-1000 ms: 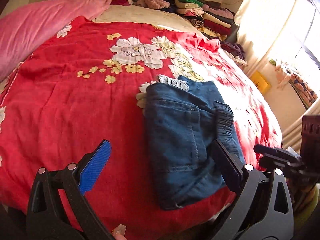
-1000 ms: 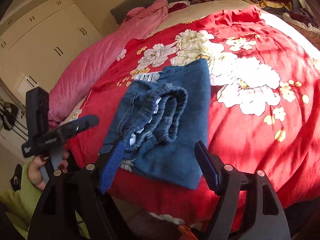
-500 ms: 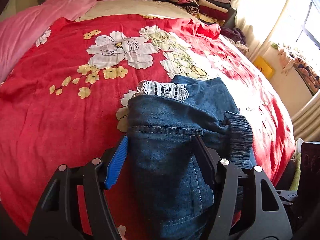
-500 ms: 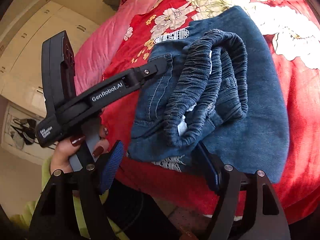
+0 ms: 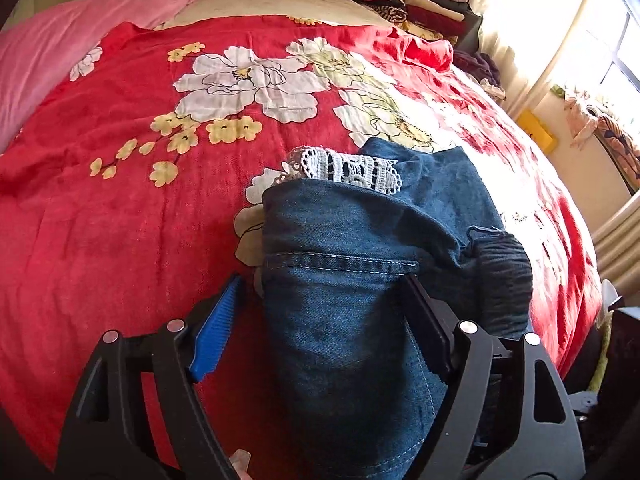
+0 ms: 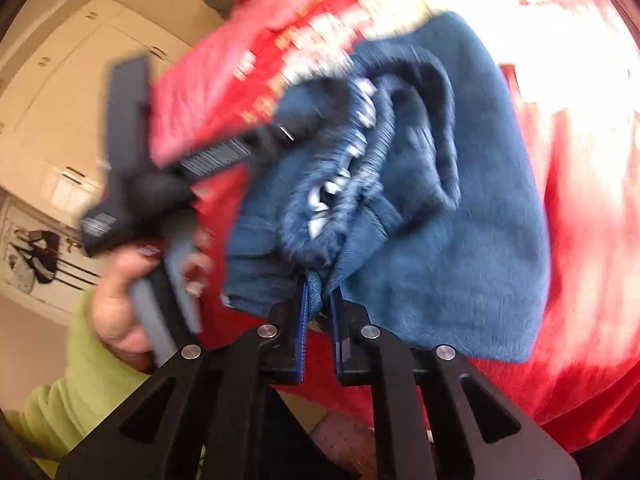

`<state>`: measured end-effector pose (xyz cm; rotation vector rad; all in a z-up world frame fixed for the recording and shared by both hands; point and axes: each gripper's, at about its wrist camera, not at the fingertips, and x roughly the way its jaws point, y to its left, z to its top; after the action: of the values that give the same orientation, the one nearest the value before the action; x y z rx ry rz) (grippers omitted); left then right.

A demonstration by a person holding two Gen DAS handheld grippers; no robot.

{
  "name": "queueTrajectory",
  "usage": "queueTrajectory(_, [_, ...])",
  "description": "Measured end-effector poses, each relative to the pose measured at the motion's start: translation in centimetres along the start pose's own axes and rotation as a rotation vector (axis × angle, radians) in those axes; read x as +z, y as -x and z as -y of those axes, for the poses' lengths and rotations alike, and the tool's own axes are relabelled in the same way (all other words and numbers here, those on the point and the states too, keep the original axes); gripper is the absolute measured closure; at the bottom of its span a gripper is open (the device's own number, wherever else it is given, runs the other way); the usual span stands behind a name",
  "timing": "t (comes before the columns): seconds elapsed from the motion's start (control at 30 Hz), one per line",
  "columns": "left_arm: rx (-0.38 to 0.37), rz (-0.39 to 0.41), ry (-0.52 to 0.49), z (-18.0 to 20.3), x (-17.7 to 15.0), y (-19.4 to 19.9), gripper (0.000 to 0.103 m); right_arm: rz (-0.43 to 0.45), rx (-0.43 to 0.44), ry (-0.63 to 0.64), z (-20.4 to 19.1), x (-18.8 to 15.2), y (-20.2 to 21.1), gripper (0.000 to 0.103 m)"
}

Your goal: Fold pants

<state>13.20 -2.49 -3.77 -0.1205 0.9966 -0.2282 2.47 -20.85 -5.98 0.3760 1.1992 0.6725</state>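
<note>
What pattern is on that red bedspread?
The red bedspread has large white and small yellow flowers, clearest in the left wrist view.

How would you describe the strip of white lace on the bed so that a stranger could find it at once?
Start from the bed's red bedspread with big white flowers. Near its front edge lies a bundle of folded blue denim pants. At the bundle's far end, the strip of white openwork lace peeks out from under the top denim layer, the only pale, hole-patterned cloth against plain blue fabric.
</note>
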Motion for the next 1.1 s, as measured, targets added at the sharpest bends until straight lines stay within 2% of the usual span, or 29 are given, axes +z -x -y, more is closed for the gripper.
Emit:
queueTrajectory(0.17, [0.003,0.008,-0.001,-0.1,-0.2,0.2,0.030,0.006,0.000,0.017,-0.6,0.0,0.8,0.091])
queueTrajectory(0.27, [0.001,0.018,0.003,0.0,-0.2,0.5,0.030,0.039,-0.014,0.049,-1.1,0.0,2.3,0.075])
queueTrajectory(0.33, [-0.001,0.023,0.005,0.1,-0.2,0.8,0.030,0.065,-0.023,0.068,-1.6,0.0,3.3,0.060])
queueTrajectory(0.43, [-0.003,0.034,0.002,0.3,-0.1,1.4,0.030,0.101,-0.039,0.095,-2.2,-0.2,4.7,0.053])
queueTrajectory(0.6, [-0.007,0.060,-0.008,0.8,-0.1,2.6,0.026,0.169,-0.094,0.161,-2.9,-0.2,6.4,0.047])
queueTrajectory(0.8, [-0.006,0.100,-0.011,1.1,-0.1,4.5,0.022,0.269,-0.194,0.253,-3.7,-0.1,8.6,0.028])
queueTrajectory(0.9, [-0.006,0.114,-0.013,1.2,-0.3,5.4,0.018,0.311,-0.234,0.286,-3.9,0.2,9.4,0.027])
queueTrajectory(0.97, [-0.009,0.123,-0.016,1.4,-0.5,6.1,0.016,0.336,-0.253,0.292,-3.7,0.2,10.1,0.018])
queueTrajectory(1.1, [-0.011,0.139,-0.019,1.5,-1.0,7.3,0.010,0.371,-0.274,0.294,-3.4,1.0,10.8,0.016])
